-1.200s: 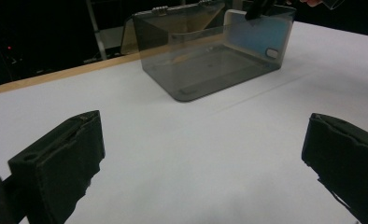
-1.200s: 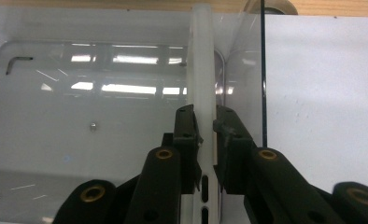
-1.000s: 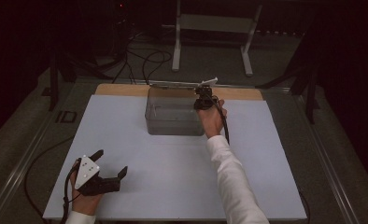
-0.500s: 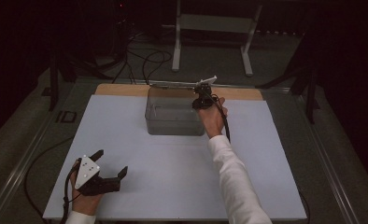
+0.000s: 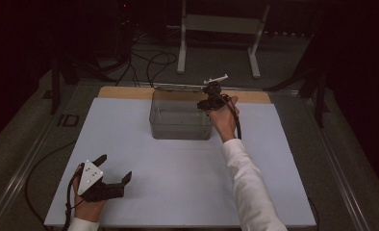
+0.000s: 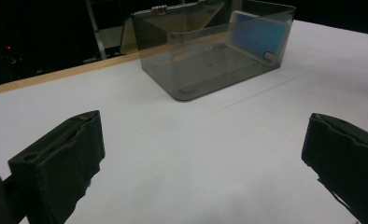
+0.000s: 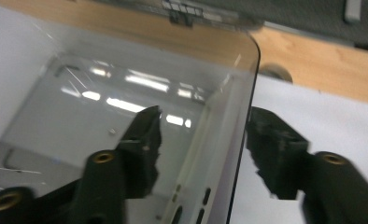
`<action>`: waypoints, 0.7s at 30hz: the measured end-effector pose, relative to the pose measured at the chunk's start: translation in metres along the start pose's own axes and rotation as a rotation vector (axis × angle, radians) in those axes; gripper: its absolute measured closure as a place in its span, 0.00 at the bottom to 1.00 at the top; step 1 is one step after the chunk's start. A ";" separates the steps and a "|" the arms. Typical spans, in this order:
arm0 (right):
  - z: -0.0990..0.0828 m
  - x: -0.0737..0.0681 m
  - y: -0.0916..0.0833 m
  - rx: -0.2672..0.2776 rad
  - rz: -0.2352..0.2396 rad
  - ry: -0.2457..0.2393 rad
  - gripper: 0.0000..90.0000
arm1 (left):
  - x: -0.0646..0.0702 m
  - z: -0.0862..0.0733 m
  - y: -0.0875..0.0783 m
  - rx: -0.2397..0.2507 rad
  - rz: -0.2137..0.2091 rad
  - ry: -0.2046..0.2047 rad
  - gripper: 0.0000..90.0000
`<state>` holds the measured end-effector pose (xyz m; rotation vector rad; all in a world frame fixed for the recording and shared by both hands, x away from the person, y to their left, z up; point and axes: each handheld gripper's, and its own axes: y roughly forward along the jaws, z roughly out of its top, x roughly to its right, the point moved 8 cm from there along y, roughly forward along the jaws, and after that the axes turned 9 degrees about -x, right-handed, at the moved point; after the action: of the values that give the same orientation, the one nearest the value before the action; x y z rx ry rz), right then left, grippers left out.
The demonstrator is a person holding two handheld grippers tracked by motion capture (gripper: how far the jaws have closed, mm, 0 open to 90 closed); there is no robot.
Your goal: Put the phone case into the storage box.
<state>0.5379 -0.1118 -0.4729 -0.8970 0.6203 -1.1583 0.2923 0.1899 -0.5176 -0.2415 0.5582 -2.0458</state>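
Your right gripper point(image 7: 201, 140) was at the near right wall of the clear box point(image 5: 180, 126), which sat at the middle back of the white table point(image 5: 130, 159), its lid point(image 6: 173, 23) hinged up behind it. The jaws straddled that wall, one inside and one outside, and had just been opening; the wall stood between them, but the pads were clear of it, so the grip was released. Your left gripper point(image 5: 111, 179) rested on the table near the front left corner, well apart from the box, jaws wide and holding nothing.

The step in hand looked like letting go of the box after handling it at that wall. Your next move called for lifting the right gripper straight up until both jaws cleared the rim, so that the inner jaw would not catch the wall and drag the box.
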 end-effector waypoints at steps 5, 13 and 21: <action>-0.001 -0.001 -0.008 0.056 -0.021 -0.037 0.30 | 0.000 0.000 0.000 0.001 0.002 0.000 0.00; -0.003 -0.013 -0.017 0.120 0.013 -0.123 0.14 | 0.000 0.000 0.000 0.002 0.003 0.000 0.00; -0.009 -0.021 -0.028 0.180 0.061 -0.156 0.11 | 0.000 0.000 0.000 0.001 0.001 -0.001 0.00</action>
<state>0.5107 -0.0977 -0.4545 -0.8002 0.4066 -1.0602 0.2920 0.1900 -0.5173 -0.2410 0.5567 -2.0445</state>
